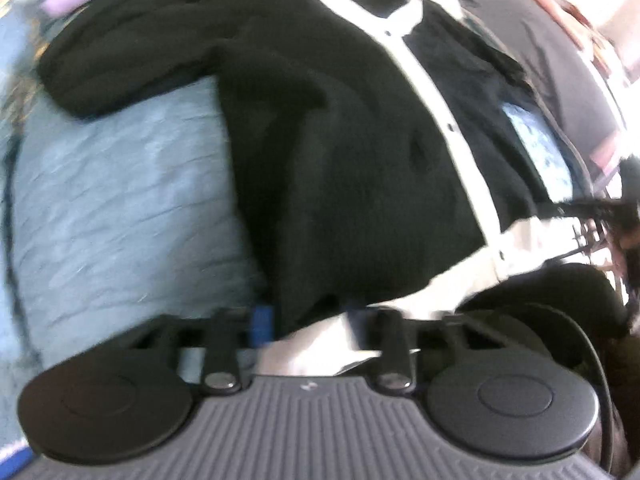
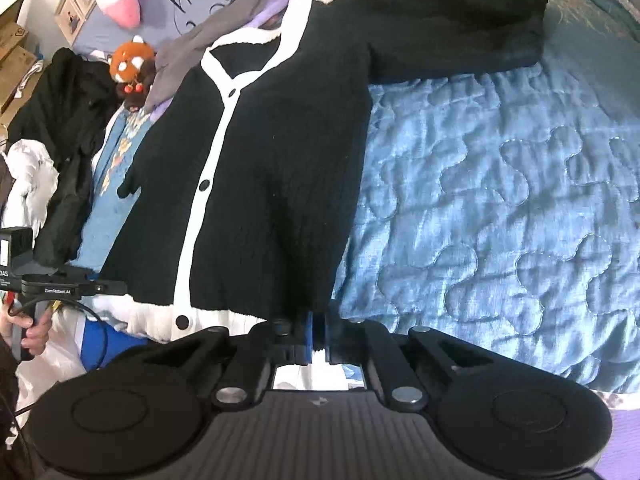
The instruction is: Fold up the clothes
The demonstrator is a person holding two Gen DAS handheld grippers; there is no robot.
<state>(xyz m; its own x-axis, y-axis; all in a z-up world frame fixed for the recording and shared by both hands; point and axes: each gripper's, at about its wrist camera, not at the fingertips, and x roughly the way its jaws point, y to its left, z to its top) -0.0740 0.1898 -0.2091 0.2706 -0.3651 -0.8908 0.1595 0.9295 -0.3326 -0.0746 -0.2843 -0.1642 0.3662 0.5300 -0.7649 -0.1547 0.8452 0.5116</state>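
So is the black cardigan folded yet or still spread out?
Spread out. The black cardigan lies flat on the blue quilt, button band showing full length, one sleeve stretched sideways.

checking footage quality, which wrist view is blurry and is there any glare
Left wrist view: motion-smeared, the cardigan and quilt soft, bright blowout at the right edge. Right wrist view: sharp, quilt stitching crisp with mild sheen, fisheye bending the edges.

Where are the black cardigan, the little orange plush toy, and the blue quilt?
black cardigan (image 2: 276,184): right wrist view, on its black front panel beside the white button band.
orange plush toy (image 2: 129,62): right wrist view, on its face.
blue quilt (image 2: 500,200): right wrist view, on bare stitched fabric.
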